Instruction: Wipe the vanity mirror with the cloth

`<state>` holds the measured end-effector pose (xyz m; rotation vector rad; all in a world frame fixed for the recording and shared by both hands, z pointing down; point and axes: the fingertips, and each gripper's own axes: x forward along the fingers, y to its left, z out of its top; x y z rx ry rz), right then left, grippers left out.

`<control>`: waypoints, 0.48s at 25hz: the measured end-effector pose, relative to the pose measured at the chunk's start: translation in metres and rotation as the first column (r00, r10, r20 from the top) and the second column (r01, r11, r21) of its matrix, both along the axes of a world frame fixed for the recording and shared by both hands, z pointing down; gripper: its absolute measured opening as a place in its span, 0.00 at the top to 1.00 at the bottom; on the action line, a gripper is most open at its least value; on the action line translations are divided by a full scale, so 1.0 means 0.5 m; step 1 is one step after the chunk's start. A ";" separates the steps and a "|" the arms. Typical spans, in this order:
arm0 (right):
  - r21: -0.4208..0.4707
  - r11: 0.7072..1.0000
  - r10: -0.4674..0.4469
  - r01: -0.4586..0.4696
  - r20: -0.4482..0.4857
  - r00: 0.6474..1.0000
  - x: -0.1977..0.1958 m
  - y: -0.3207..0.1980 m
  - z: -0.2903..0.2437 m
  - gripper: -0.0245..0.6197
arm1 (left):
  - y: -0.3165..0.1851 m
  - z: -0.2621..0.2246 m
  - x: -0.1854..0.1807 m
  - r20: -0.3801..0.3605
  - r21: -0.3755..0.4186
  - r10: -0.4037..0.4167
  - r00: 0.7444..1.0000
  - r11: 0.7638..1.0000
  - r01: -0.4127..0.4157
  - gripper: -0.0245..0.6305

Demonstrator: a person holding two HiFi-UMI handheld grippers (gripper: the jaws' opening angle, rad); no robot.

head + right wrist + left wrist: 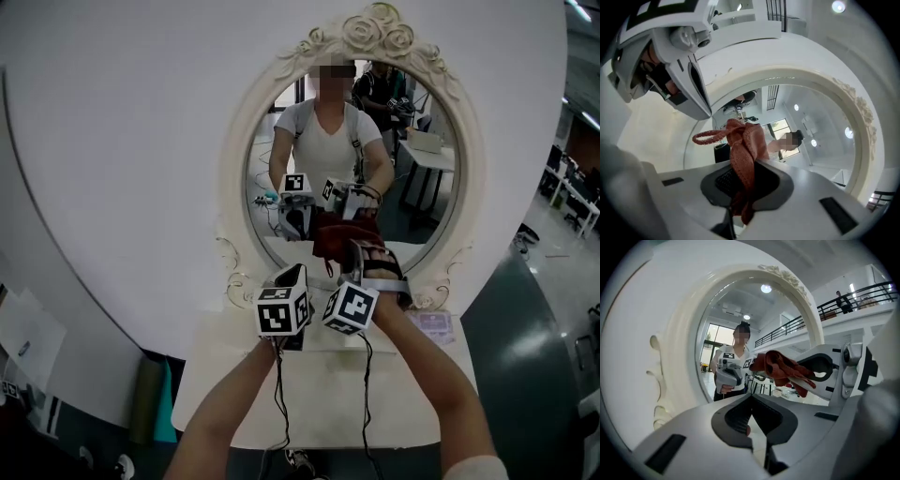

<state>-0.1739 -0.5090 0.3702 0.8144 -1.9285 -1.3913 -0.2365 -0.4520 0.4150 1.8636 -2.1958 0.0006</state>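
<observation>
My right gripper [743, 183] pinches the red cloth [743, 150] at the lower glass of the vanity mirror [441, 202], just above its bottom rim, my left gripper [751, 423] close beside it, jaws together on nothing, bare glass above both.

There's the vanity mirror's frame [246, 141], cream, smooth and glossy, its roses moulded in relief; the glass [319, 178] is bright and slick, with a sharp reflection; the cloth [743, 154] is rust-red, coarse-woven and matt, with a corded loop [708, 137] at the left; the right gripper [740, 186] has a matt pale-grey plastic shell; the left gripper [752, 423] has the same, its pads [736, 418] dark, ribbed and dull; the marker cube [283, 310] is flat black-and-white print; the table [328, 398] is white, smooth and matt.
</observation>
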 end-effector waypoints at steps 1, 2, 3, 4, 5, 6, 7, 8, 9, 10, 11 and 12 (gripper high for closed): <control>-0.023 1.000 0.001 -0.001 -0.019 1.000 0.003 0.001 0.039 0.87 | 0.007 0.027 0.002 0.006 -0.009 -0.004 1.000 1.000 0.004 0.95; -0.043 0.999 0.001 -0.002 -0.038 0.999 0.005 0.002 0.076 0.87 | 0.014 0.053 0.006 0.011 -0.020 -0.004 1.000 1.000 0.004 0.95; -0.062 0.998 -0.001 -0.003 -0.057 0.998 0.007 0.003 0.111 0.87 | 0.019 0.078 0.010 0.009 -0.034 -0.001 1.000 0.999 0.001 0.95; -0.081 0.997 -0.003 -0.003 -0.075 0.997 0.009 0.005 0.143 0.87 | 0.024 0.102 0.014 0.001 -0.050 0.003 1.000 0.999 -0.003 0.95; -0.101 0.995 -0.007 -0.003 -0.091 0.996 0.011 0.008 0.173 0.87 | 0.028 0.125 0.018 -0.009 -0.068 0.006 1.000 0.998 -0.007 0.95; -0.123 0.992 -0.011 -0.002 -0.107 0.994 0.012 0.011 0.202 0.87 | 0.032 0.148 0.021 -0.019 -0.086 0.009 1.000 0.996 -0.010 0.95; -0.143 0.990 -0.017 -0.001 -0.123 0.992 0.014 0.013 0.229 0.87 | 0.035 0.169 0.025 -0.026 -0.104 0.011 1.000 0.995 -0.013 0.95; -0.163 0.987 -0.025 0.002 -0.138 0.990 0.015 0.016 0.254 0.87 | 0.038 0.189 0.028 -0.030 -0.121 0.012 0.999 0.993 -0.015 0.95; -0.181 0.984 -0.033 0.005 -0.153 0.988 0.014 0.018 0.276 0.87 | 0.039 0.207 0.030 -0.031 -0.138 0.013 0.999 0.990 -0.017 0.95; -0.198 0.980 -0.041 0.007 -0.168 0.985 0.013 0.018 0.296 0.87 | 0.039 0.222 0.033 -0.028 -0.154 0.016 0.999 0.988 -0.020 0.95; -0.212 0.977 -0.047 0.008 -0.182 0.982 0.011 0.018 0.313 0.87 | 0.040 0.237 0.035 -0.023 -0.172 0.019 1.000 0.985 -0.023 0.95; -0.222 0.975 -0.051 0.007 -0.195 0.980 0.010 0.018 0.327 0.87 | 0.040 0.250 0.038 -0.017 -0.190 0.023 1.000 0.981 -0.026 0.95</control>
